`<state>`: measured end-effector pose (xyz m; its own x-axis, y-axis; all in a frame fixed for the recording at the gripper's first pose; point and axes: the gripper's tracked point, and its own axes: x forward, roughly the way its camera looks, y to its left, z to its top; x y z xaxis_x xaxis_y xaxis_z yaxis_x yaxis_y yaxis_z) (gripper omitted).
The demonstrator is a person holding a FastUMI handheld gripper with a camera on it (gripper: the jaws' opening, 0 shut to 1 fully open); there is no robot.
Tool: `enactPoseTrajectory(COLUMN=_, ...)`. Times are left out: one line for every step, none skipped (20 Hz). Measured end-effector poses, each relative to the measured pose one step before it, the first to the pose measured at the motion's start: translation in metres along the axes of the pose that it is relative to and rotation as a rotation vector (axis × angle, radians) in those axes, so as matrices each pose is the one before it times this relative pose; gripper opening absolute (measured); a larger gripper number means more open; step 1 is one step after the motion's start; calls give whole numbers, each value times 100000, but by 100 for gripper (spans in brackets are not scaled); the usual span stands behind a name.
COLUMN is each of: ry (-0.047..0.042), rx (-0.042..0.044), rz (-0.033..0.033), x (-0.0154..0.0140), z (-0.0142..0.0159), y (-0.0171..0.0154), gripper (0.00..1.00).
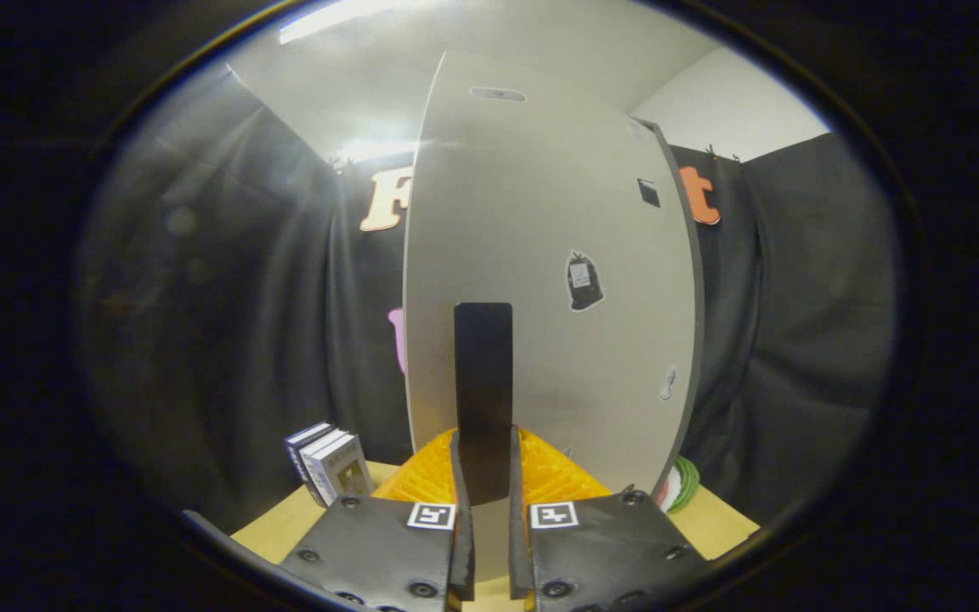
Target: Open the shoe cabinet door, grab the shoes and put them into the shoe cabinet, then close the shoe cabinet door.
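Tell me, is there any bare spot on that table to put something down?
Bare tabletop shows right of the cabinet door, past the green-rimmed thing. A smaller patch lies below the books. Centre is crowded: the gripper is shut on the door's black handle.

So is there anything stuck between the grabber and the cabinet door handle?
No. The gripper has its fingers closed on the dark handle of the cabinet door, so nothing sits between them. The small boxes stand off to the side on the table.

Upright pale cabinet door (540,280), black handle (483,391)
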<state>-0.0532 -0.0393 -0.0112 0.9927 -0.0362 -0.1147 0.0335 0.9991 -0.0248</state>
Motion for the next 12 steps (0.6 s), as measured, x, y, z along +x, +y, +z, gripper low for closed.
enactPoseTrajectory(ry=191, rx=-231, rz=400, x=-659, z=84, y=-406, gripper=18)
enactPoseTrajectory(ry=184, rx=-489, rz=129, x=-622, z=-66, y=-408, gripper=17)
enactPoseTrajectory(ry=135, rx=-16, rz=140, x=-670, z=21, y=-413, gripper=17)
enactPoseTrajectory(ry=6, rx=329, rz=230, x=-600, z=-8, y=-412, gripper=17)
enactPoseTrajectory(ry=215, rx=264, rz=31, x=-567, z=39, y=-405, gripper=16)
enactPoseTrajectory(ry=98, rx=218, rz=-226, x=-480, z=4, y=-464, gripper=16)
enactPoseTrajectory(ry=99, rx=44, rz=-443, x=-592, z=31, y=-486, gripper=16)
enactPoseTrajectory(ry=-218, rx=144, rz=-521, x=-577, z=34, y=-581, gripper=16)
enactPoseTrajectory(ry=-84, rx=184, rz=-508, x=-577, z=28, y=-532, gripper=16)
enactPoseTrajectory(ry=-98, rx=143, rz=-635, x=-571, z=46, y=-631, gripper=16)
enactPoseTrajectory(ry=-326, rx=34, rz=-1023, x=-447, z=88, y=-620, gripper=16)
enactPoseTrajectory(ry=-291, rx=15, rz=-1002, x=-401, z=-16, y=-576, gripper=15)
